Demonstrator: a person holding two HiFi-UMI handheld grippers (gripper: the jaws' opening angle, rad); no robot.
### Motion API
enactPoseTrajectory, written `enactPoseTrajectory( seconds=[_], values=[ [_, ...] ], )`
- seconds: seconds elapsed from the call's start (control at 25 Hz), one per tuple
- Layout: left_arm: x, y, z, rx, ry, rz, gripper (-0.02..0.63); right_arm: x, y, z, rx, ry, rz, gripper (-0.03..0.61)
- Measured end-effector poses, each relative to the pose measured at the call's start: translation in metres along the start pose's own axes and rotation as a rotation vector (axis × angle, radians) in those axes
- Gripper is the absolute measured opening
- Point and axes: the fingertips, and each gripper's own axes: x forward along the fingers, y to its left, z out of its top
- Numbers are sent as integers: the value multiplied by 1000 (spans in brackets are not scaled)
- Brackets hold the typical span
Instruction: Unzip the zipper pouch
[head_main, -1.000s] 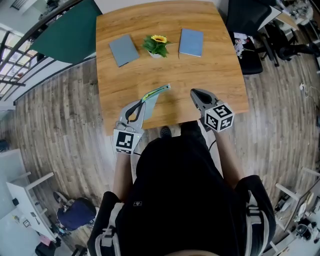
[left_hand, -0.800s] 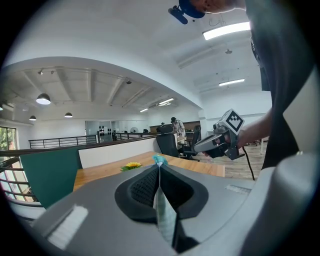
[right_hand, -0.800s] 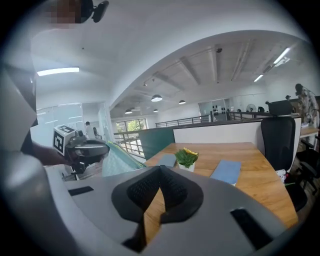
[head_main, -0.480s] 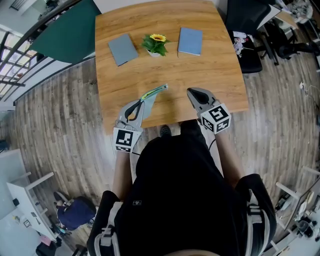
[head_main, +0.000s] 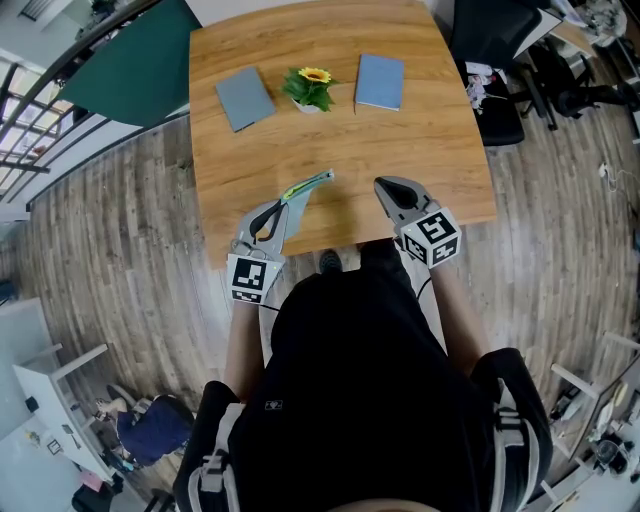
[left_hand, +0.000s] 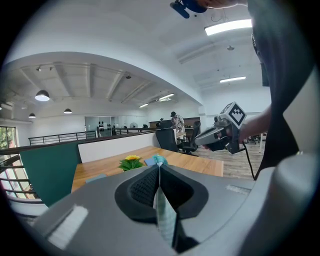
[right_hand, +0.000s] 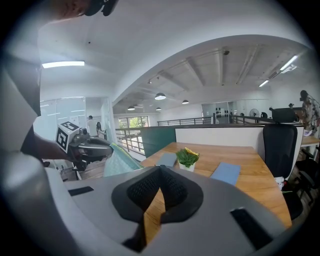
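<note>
A flat teal-green zipper pouch (head_main: 305, 192) hangs in the air above the near edge of the wooden table (head_main: 340, 140). My left gripper (head_main: 284, 205) is shut on its near end. In the left gripper view the thin pouch (left_hand: 163, 210) stands edge-on, pinched between the dark pads. My right gripper (head_main: 384, 185) hovers to the pouch's right, well apart from it. Its jaws are shut and hold nothing. In the right gripper view the pads (right_hand: 145, 187) meet at the tip, and the pouch (right_hand: 118, 161) with the left gripper (right_hand: 86, 147) is at the left.
At the table's far side lie a grey pad (head_main: 245, 98) and a blue pad (head_main: 381, 83), with a small potted sunflower (head_main: 312, 90) between them. A black office chair (head_main: 497, 55) stands at the table's right. The person's body is close to the table's near edge.
The right gripper has rolled a little and shifted slightly left. The left gripper and the pouch have hardly moved.
</note>
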Motion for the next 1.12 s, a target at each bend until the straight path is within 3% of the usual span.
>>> enactPoseTrajectory(
  seconds=[1.12],
  values=[
    [-2,-7,-10,-7,16,9,11,-5,2,-16,-21,37,-6,3]
  ],
)
